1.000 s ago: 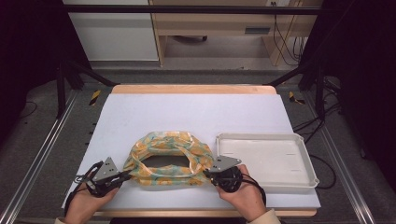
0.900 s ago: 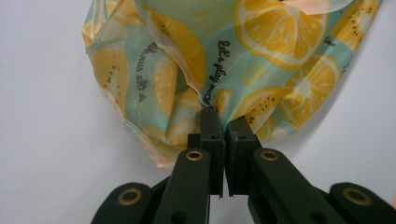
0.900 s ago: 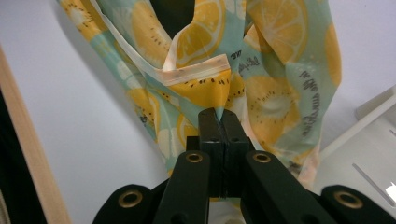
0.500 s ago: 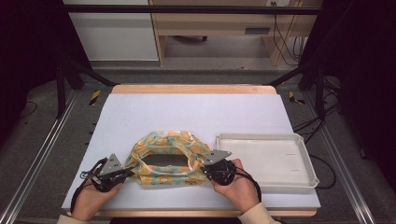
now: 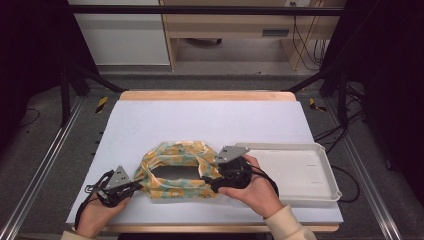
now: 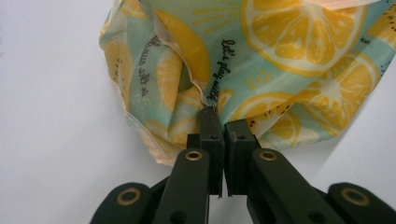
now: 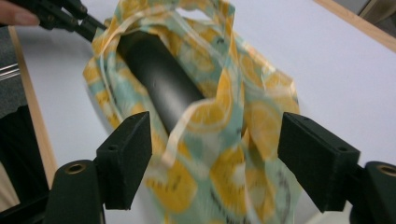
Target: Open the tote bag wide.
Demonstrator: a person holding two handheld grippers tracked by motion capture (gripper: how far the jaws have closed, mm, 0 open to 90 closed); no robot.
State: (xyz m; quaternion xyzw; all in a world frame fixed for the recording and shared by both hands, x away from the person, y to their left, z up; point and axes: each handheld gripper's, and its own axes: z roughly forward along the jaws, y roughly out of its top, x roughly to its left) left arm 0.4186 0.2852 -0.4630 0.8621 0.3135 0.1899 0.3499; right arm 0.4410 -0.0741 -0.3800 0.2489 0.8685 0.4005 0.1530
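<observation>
bag (image 5: 175, 172) edge clamped in left gripper (image 6: 218, 119), right gripper (image 7: 215, 158) just spread wide (bag loose between)

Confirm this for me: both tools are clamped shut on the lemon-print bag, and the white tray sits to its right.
Not quite. Only the left tool is shut on the lemon-print bag. The right tool has just been opening, and the right gripper view shows its jaws spread wide with the bag loose between them. The white tray does sit to the right.

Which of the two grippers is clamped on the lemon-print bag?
The left gripper: its jaws pinch the bag's edge, while the right gripper stands open, having just released.
</observation>
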